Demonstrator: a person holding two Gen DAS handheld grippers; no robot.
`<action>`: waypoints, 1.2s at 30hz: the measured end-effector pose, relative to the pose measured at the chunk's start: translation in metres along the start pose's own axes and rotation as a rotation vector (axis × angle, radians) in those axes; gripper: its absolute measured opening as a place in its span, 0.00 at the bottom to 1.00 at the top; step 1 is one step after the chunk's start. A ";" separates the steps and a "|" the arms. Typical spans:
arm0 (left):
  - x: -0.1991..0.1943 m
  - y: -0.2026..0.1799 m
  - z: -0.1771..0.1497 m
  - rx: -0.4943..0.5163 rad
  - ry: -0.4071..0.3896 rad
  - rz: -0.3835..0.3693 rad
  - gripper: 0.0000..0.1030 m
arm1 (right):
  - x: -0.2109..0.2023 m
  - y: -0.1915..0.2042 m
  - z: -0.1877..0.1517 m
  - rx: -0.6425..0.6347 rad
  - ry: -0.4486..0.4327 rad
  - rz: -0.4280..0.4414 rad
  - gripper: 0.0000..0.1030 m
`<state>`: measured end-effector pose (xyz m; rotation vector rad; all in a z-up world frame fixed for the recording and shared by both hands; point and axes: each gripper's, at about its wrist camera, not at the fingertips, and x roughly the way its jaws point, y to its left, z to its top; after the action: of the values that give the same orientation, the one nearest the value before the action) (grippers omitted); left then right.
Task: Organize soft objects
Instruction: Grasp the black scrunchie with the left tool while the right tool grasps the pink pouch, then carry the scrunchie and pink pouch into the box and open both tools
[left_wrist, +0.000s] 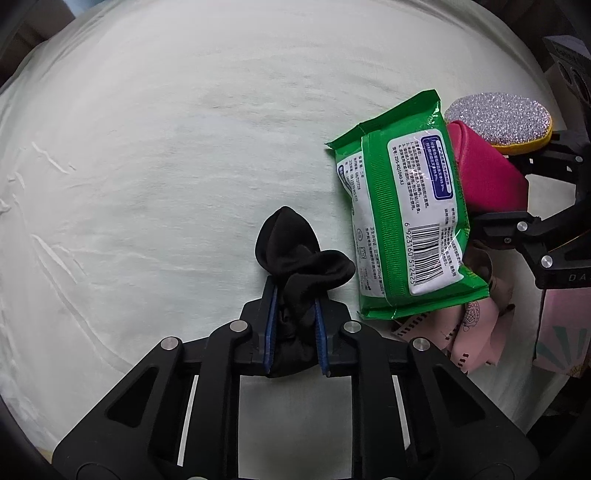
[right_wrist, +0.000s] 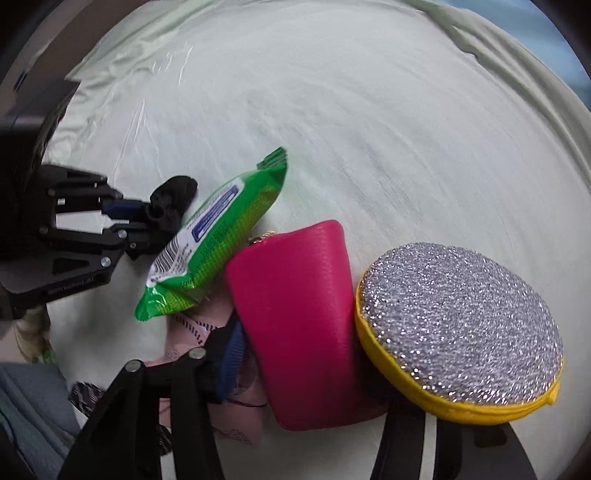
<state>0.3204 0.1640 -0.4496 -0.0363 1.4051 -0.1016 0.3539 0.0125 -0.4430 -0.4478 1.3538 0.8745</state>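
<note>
My left gripper (left_wrist: 294, 291) is shut on a black sock (left_wrist: 299, 254), just left of a green pack of wet wipes (left_wrist: 402, 206). My right gripper (right_wrist: 306, 354) is shut on a magenta pouch (right_wrist: 299, 314); the pack of wipes (right_wrist: 218, 229) leans on the pouch's left side. A yellow sponge with a silver scrub face (right_wrist: 458, 321) rests against the pouch's right side, over the right finger, which is hidden. In the left wrist view the pouch (left_wrist: 484, 173) and sponge (left_wrist: 498, 118) lie right of the wipes. A pink patterned cloth (left_wrist: 476, 328) lies under the pile.
Everything lies on a pale green sheet (left_wrist: 166, 166) with wrinkles at the left. The sheet (right_wrist: 388, 129) spreads wide beyond the pile. A pink printed bag (left_wrist: 561, 328) stands at the right edge. The left gripper with the sock (right_wrist: 173, 203) is at the left of the right wrist view.
</note>
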 end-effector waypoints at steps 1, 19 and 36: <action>-0.003 -0.002 -0.003 -0.004 -0.002 -0.001 0.14 | -0.001 -0.001 0.003 0.017 -0.007 0.003 0.42; -0.110 0.000 -0.031 0.009 -0.140 -0.004 0.14 | -0.088 0.025 -0.034 0.219 -0.145 -0.018 0.37; -0.267 -0.105 -0.072 0.103 -0.348 -0.018 0.14 | -0.253 0.075 -0.136 0.534 -0.426 -0.084 0.37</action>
<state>0.2011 0.0868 -0.1904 0.0179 1.0512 -0.1741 0.2147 -0.1116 -0.2122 0.0952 1.1028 0.4715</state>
